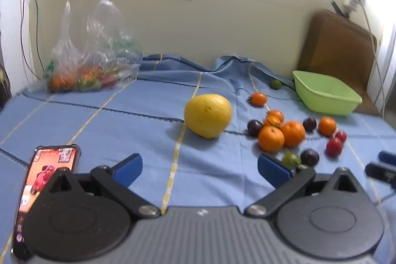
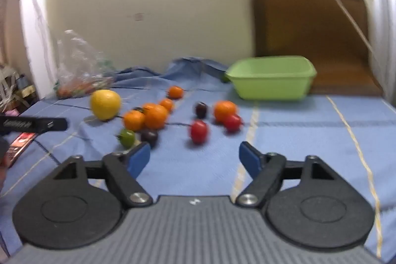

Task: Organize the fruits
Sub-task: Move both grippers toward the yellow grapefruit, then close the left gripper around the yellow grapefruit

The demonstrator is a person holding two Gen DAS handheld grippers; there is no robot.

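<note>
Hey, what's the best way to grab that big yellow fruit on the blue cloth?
Grip the big yellow fruit across its widest middle, from above and in front. It is round, stands clear of the oranges, and only the wide-open left gripper looks broad enough.

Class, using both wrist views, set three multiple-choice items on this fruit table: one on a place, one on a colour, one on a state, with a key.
1. Where is the phone?
A. in the tub
B. on the cloth, near the left claw
C. inside the bag

2. What colour is the tub?
A. green
B. red
C. white

3. What does the right claw hold?
A. the large yellow fruit
B. a red fruit
C. nothing, it is open

Key: 1 B, it lies by that claw's left finger; 2 A, light green plastic; 3 C, only blue cloth shows between its fingers.
</note>
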